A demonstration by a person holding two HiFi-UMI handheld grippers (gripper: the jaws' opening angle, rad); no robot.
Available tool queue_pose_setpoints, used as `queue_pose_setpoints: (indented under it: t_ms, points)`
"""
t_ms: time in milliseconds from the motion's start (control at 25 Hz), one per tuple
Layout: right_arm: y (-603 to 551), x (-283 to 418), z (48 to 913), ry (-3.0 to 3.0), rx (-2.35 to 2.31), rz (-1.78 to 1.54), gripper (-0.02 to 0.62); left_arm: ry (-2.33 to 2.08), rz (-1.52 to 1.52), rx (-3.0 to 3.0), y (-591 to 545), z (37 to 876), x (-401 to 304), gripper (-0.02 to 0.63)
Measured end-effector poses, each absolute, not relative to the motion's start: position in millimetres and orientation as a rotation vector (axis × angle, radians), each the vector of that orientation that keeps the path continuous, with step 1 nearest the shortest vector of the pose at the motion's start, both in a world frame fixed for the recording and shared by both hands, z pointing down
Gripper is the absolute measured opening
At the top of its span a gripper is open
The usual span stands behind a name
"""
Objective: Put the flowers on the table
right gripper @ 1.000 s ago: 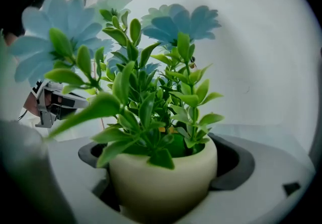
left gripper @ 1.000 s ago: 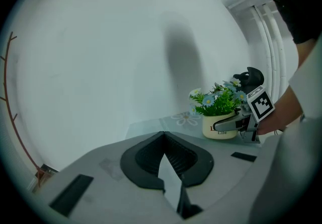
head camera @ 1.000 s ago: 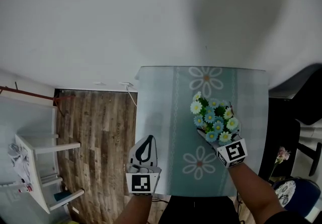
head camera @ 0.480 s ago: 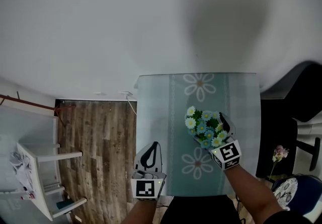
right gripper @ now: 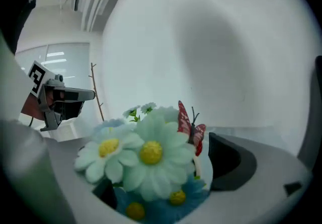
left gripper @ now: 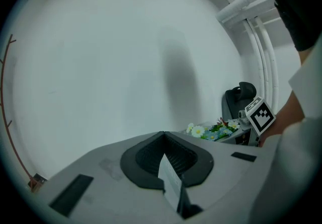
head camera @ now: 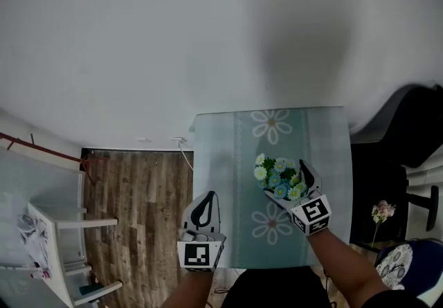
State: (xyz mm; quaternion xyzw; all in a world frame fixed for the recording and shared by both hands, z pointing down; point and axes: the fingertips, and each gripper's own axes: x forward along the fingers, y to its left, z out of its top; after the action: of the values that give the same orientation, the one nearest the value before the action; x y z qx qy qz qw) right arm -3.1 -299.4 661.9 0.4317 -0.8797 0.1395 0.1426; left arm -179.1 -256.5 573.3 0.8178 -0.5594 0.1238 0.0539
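Observation:
A bunch of white and blue daisies (head camera: 275, 175) with a red butterfly pick (right gripper: 190, 126) sits in my right gripper (head camera: 296, 182), which is shut on it over the middle of the teal flower-print table (head camera: 228, 161). I cannot tell whether the bunch touches the cloth. In the right gripper view the flowers (right gripper: 146, 152) fill the space between the jaws. My left gripper (head camera: 204, 203) is shut and empty at the table's near left edge. From the left gripper (left gripper: 165, 160), the flowers (left gripper: 211, 131) and the right gripper (left gripper: 246, 128) show to the right.
A white rack (head camera: 59, 230) stands on the wooden floor (head camera: 138, 189) at the left. A black chair (head camera: 408, 133) and a pink flower stem (head camera: 381, 213) are to the right of the table. A white wall lies behind the table.
The head view has shifted. My right gripper has drawn the flowers slightly left and nearer to me over the table. The left gripper has hardly moved.

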Motion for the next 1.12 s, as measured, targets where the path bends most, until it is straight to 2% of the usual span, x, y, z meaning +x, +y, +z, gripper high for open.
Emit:
queue_pose_setpoints:
  t_ms: [1120]
  points:
    - [-247.5,20.0,510.0,-2.641,1.326,0.196,0.566,-1.723,0.267,2.728,-226.4,464.8,-169.8,0.005]
